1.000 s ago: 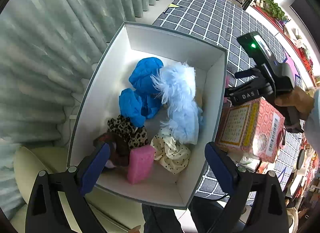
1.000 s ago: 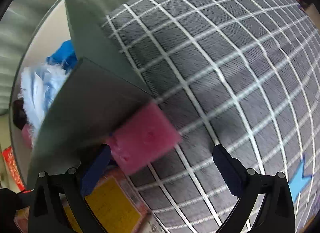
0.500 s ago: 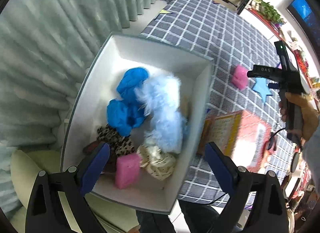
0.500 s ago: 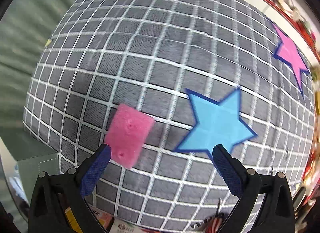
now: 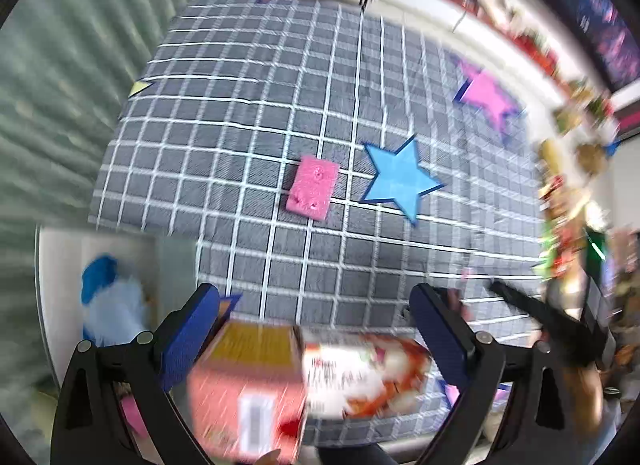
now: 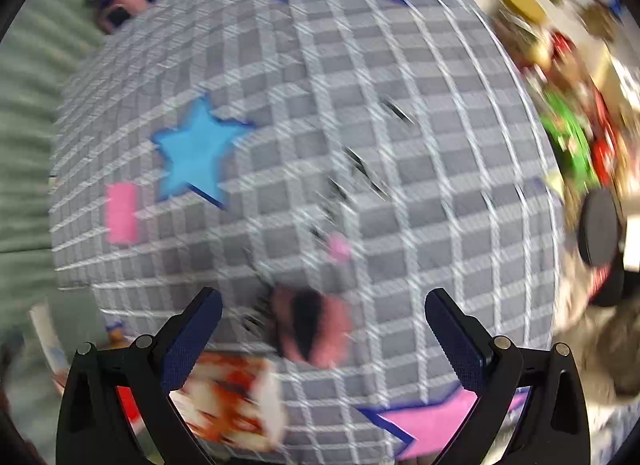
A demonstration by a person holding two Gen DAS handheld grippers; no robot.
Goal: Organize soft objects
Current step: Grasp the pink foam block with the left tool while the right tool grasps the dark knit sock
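Note:
A pink sponge lies flat on the grey checked tablecloth next to a blue star; it also shows far left in the blurred right wrist view. The white storage box at the lower left holds blue and pale fluffy items. A pink and dark scrunchie-like object lies on the cloth just ahead of my right gripper, which is open and empty. My left gripper is open and empty above a red carton. The right gripper shows in the left wrist view, blurred.
A red and yellow carton lies near the table's front edge, also in the right wrist view. Blue and pink star patches mark the cloth. Green curtains hang on the left. Cluttered shelves stand at the right.
Both views have swung away from the box toward the table. The sponge lies released on the cloth, farther from the right gripper. The right gripper has swept right, toward the scrunchie-like object.

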